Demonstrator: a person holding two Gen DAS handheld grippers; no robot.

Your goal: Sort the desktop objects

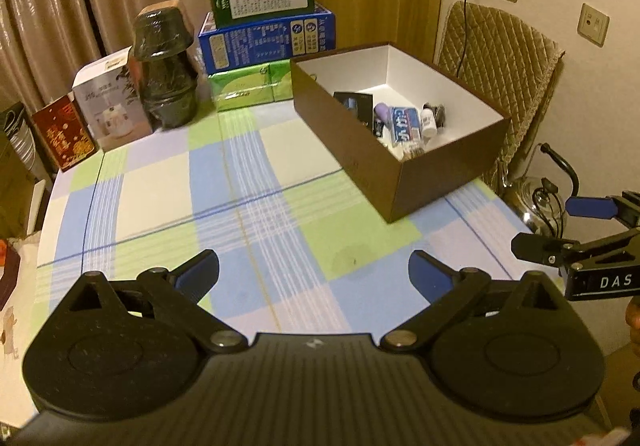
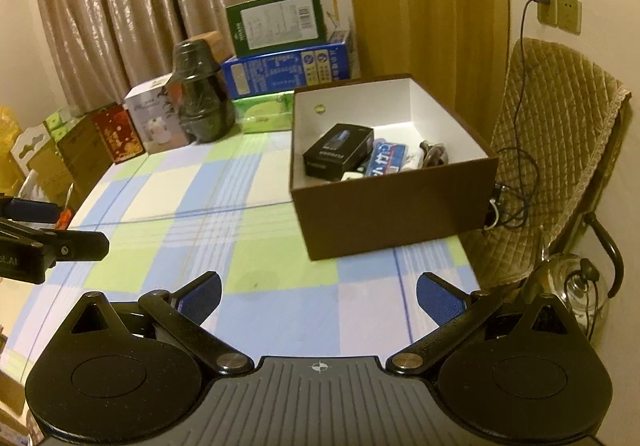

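The brown box [image 2: 394,205] is sitting right of centre w/ the black carton [image 2: 338,151], blue pack [image 2: 386,159] & small bits already lying inside; the checked cloth [image 2: 240,246] in front is showing nothing loose. Left gripper [image 1: 314,272] & right gripper [image 2: 318,296] are both hanging spread wide, grasping nothing, low in frame, so sorting is looking about finished; next move, I'd judge, is checking for leftovers

Open box [image 2: 394,205] on table's [image 2: 180,246] right, cartons [image 2: 286,67] stacked behind (small items [image 2: 340,151] inside).

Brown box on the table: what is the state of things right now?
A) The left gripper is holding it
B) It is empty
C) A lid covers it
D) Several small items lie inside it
D: the open brown box holds a black carton and a blue-and-white pack, among other small items.
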